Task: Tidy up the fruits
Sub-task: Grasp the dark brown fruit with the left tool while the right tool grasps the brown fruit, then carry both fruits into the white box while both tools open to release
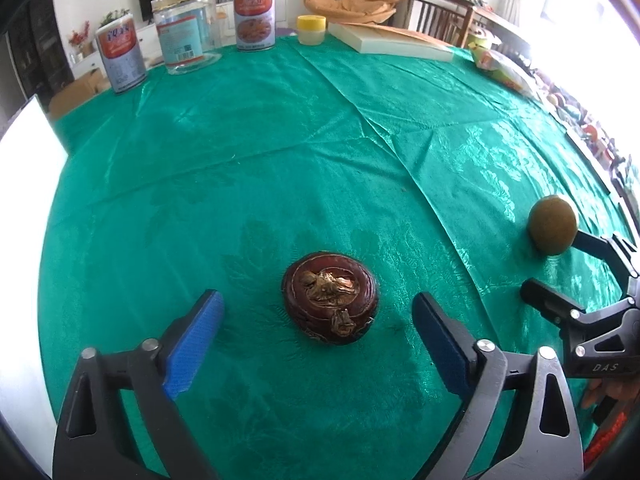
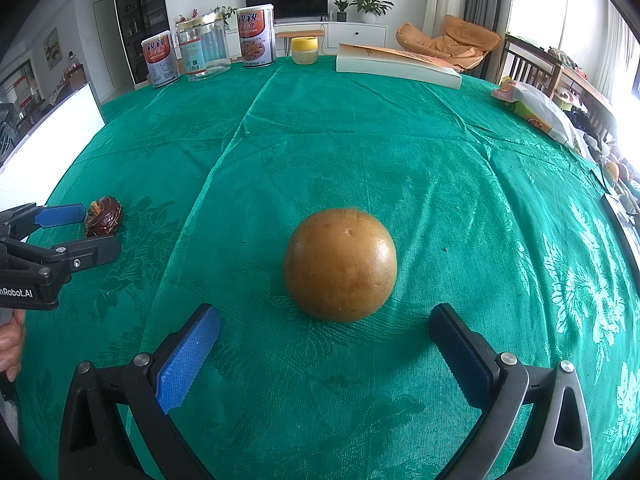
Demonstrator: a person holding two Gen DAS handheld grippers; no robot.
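A flattened dark red-brown fruit [image 1: 330,304] with a dry brown crown lies on the green tablecloth [image 1: 280,160]. My left gripper [image 1: 318,304] is open around it, with a gap between each blue pad and the fruit. In the right wrist view the same fruit [image 2: 103,222] sits at the far left between the left gripper's [image 2: 101,229] fingers. A round yellow-brown citrus fruit [image 2: 340,264] rests just ahead of my right gripper [image 2: 325,316], which is open and does not touch it. From the left wrist view the citrus [image 1: 554,224] lies at the right, by the right gripper [image 1: 556,268].
Along the far edge stand two printed tins [image 2: 256,36], a clear jar [image 2: 204,50], a small yellow-lidded jar [image 2: 305,50] and a thick book [image 2: 396,66]. A snack bag [image 2: 536,108] lies at the right edge, a white board [image 2: 48,136] at the left. A person's hand [image 2: 10,340] holds the left gripper.
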